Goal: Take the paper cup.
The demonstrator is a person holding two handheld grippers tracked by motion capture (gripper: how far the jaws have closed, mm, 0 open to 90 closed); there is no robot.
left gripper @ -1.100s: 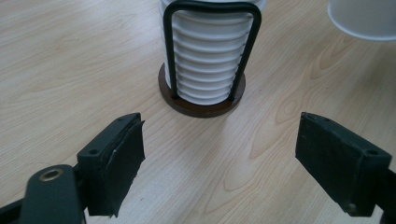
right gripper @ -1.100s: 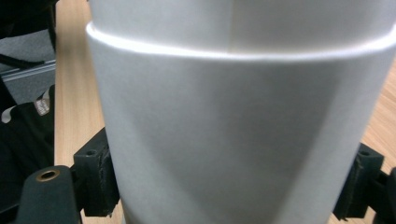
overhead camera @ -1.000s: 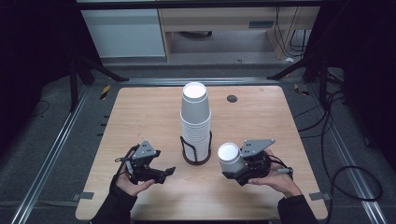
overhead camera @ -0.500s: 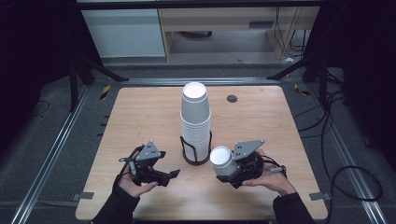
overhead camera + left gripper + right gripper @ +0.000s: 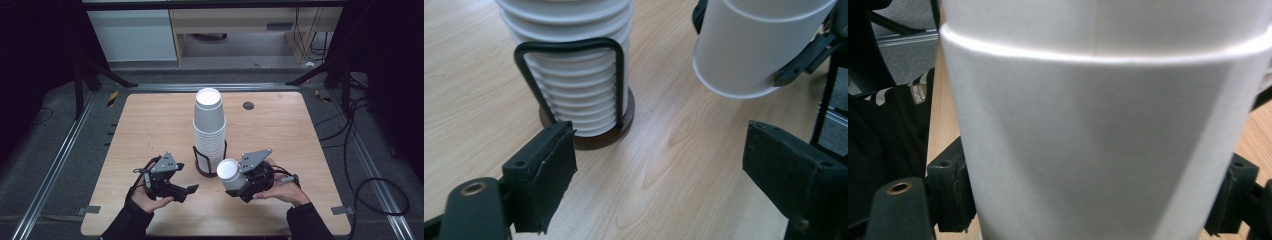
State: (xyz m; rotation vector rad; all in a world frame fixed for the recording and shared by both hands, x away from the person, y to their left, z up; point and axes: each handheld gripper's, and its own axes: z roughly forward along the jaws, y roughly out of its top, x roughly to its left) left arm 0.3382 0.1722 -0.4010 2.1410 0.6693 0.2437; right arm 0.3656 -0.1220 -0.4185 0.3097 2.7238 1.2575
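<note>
A tall stack of white paper cups [image 5: 209, 125] stands in a black wire holder on a round dark base [image 5: 204, 167] at the table's middle; the stack [image 5: 569, 75] and its base [image 5: 596, 135] rise just beyond my left jaws. My right gripper [image 5: 243, 181] is shut on a single white cup [image 5: 229, 172], tilted and held off the table just right of the holder. That cup [image 5: 1098, 125] sits between the right jaws, and the cup [image 5: 754, 45] hangs at upper right in the left gripper view. My left gripper [image 5: 182, 191] is open and empty, left of the holder.
The wooden table [image 5: 150, 120] has bare surface to the left, right and behind the stack. A small dark round disc [image 5: 248, 105] lies near the far edge. Metal rails [image 5: 60, 150] and cables [image 5: 370, 150] run along the floor on both sides.
My right gripper has carried the single cup leftward, toward the holder and the left gripper. The left gripper has shifted slightly right.
</note>
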